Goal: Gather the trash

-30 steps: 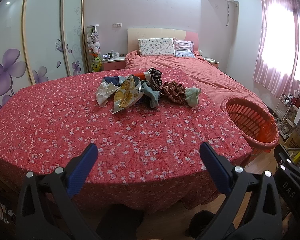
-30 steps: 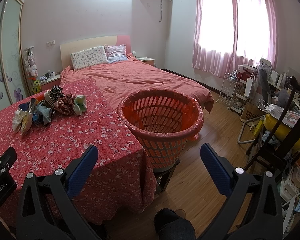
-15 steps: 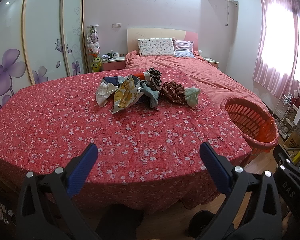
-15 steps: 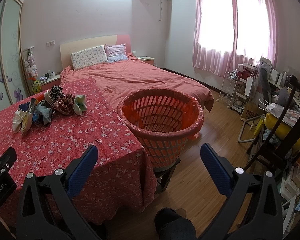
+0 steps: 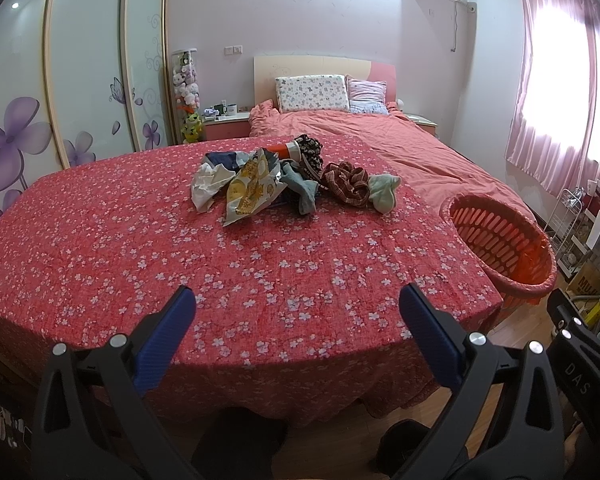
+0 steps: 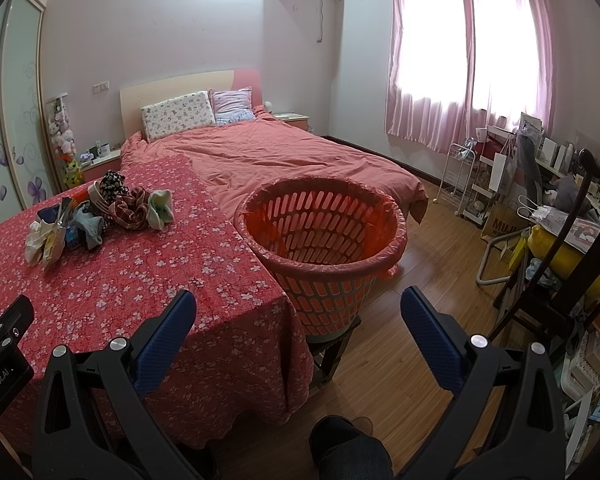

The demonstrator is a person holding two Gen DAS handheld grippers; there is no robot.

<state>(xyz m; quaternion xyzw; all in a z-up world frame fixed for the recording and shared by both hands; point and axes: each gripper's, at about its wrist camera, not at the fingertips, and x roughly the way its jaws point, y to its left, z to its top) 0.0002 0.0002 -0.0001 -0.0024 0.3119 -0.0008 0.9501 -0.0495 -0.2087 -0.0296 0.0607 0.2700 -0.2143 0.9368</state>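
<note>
A jumbled heap of crumpled wrappers, socks and cloth scraps [image 5: 288,178] lay mid-tabletop on the red floral-print cloth [image 5: 220,272]. The orange slotted plastic basket [image 6: 324,236] stood beside the tabletop's edge. The left gripper [image 5: 296,312] and right gripper [image 6: 298,312] both had jaws spread wide, holding nothing.

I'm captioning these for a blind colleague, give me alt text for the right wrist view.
An open gripper with blue fingers hangs over the edge of a table with a red flowered cloth, facing an empty orange basket beside it. A pile of socks and wrappers lies further back on the table, with a bed behind.
</note>
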